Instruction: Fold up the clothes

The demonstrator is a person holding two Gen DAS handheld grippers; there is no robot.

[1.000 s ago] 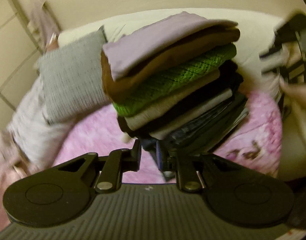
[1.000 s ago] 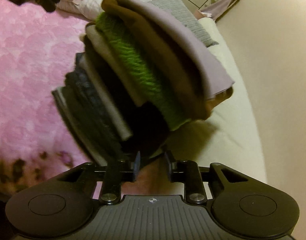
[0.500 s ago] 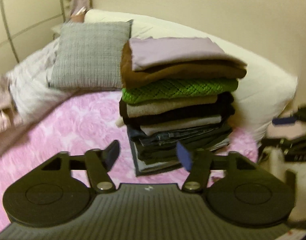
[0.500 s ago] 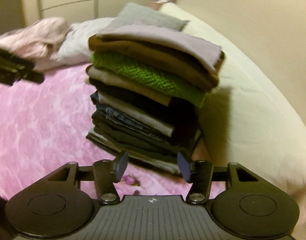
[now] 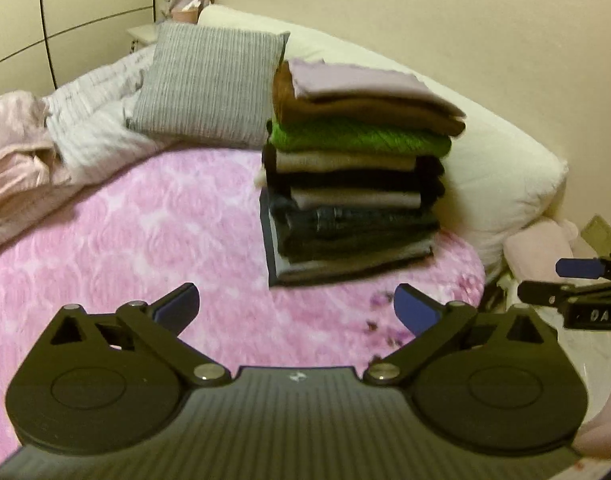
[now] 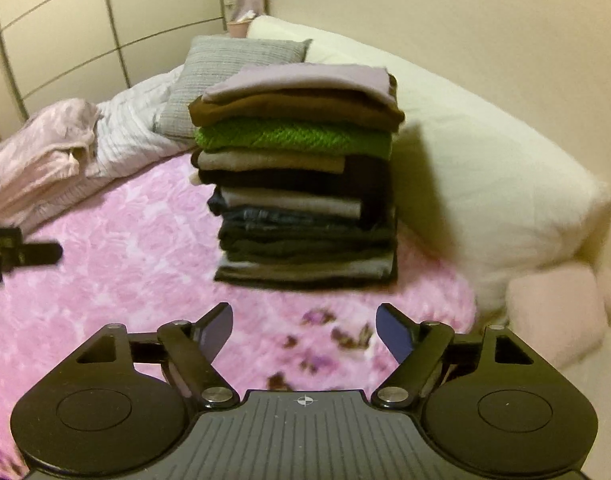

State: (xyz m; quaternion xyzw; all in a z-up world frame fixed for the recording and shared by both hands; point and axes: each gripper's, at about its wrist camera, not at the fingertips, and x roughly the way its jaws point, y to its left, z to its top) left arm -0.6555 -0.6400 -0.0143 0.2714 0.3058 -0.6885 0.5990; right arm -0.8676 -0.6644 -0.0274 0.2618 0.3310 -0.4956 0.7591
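A tall stack of folded clothes [image 5: 353,176] [image 6: 301,184] stands upright on the pink bedspread [image 5: 145,248] [image 6: 125,248], with a lilac piece on top, then brown, green, beige and dark ones below. My left gripper [image 5: 295,306] is short of the stack, its jaws opening wide with nothing between them. My right gripper [image 6: 303,326] is likewise in front of the stack, jaws opening, nothing between them. At the right edge of the left wrist view I see the right gripper's fingers [image 5: 577,268]; the left gripper's finger [image 6: 37,254] shows at the left of the right wrist view.
A grey ribbed cushion [image 5: 209,84] [image 6: 225,68] and a long cream pillow [image 5: 497,160] [image 6: 485,168] lie behind the stack against the wall. Unfolded pale pink and white striped clothes [image 5: 33,152] [image 6: 57,148] are heaped at the far left. A small pink cushion [image 6: 553,312] sits right.
Both grippers have drawn back from the base of the stack and risen, rolled level, and their jaws have opened from nearly shut to wide. The stack stands free on the bed.
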